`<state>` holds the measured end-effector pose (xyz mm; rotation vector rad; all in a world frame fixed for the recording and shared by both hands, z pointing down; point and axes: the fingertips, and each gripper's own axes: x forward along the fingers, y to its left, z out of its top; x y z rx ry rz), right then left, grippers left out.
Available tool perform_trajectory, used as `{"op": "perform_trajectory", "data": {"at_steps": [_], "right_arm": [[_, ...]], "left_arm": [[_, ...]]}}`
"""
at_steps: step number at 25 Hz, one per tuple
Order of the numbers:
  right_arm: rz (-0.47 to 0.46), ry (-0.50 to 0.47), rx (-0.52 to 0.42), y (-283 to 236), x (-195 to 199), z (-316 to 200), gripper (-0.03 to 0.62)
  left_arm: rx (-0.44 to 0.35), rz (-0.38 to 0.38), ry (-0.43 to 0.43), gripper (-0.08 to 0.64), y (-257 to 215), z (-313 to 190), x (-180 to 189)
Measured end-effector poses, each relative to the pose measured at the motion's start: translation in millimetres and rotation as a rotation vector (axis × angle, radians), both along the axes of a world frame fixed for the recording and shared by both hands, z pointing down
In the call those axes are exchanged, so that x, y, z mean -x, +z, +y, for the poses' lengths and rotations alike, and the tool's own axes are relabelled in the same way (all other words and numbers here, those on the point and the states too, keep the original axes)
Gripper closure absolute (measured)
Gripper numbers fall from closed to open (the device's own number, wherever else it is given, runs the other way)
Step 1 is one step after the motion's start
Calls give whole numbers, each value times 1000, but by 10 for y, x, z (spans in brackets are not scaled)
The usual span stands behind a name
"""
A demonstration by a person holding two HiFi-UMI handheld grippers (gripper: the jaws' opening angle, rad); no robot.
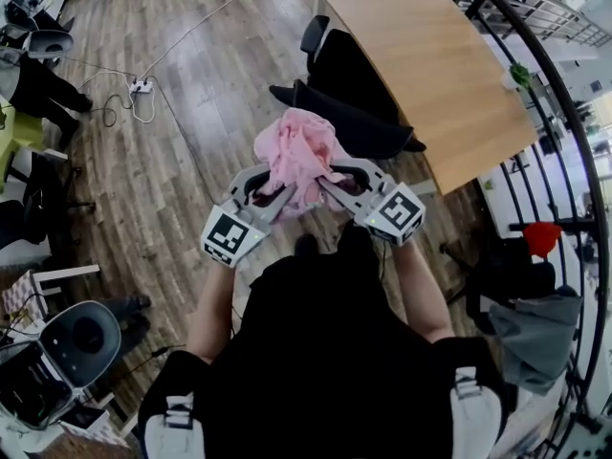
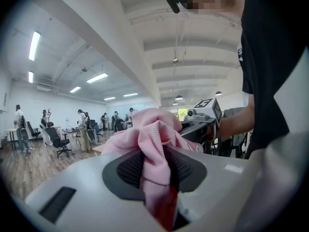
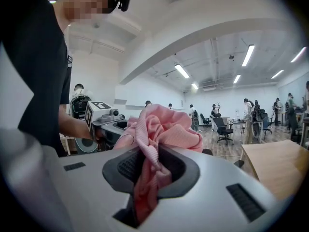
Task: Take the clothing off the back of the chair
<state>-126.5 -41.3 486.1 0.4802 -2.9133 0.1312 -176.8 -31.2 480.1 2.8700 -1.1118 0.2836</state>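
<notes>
A pink knitted garment (image 1: 299, 161) hangs bunched up between my two grippers, in front of the person's body and clear of the black office chair (image 1: 349, 103) beyond it. My left gripper (image 1: 285, 194) is shut on a fold of the pink garment (image 2: 153, 149), which runs down between its dark pads. My right gripper (image 1: 323, 185) is likewise shut on the pink garment (image 3: 157, 144). Each gripper view shows the other gripper close by, with its marker cube. The chair's back carries nothing pink.
A wooden table (image 1: 430, 60) stands past the chair at the upper right. A power strip (image 1: 141, 86) and cables lie on the wood floor at the left. Another chair (image 1: 72, 342) sits at the lower left. Several people stand far off in the room.
</notes>
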Motion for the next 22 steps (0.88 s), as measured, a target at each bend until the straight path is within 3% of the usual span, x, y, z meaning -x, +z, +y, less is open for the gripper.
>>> {"op": "perform_trajectory", "data": {"at_steps": [14, 22], "right_arm": [[30, -89, 44, 140, 265, 32, 531], [30, -109, 3, 165, 224, 6, 532]], "left_arm": [[45, 1, -79, 449, 179, 55, 236], [61, 10, -81, 449, 253, 63, 206]]}}
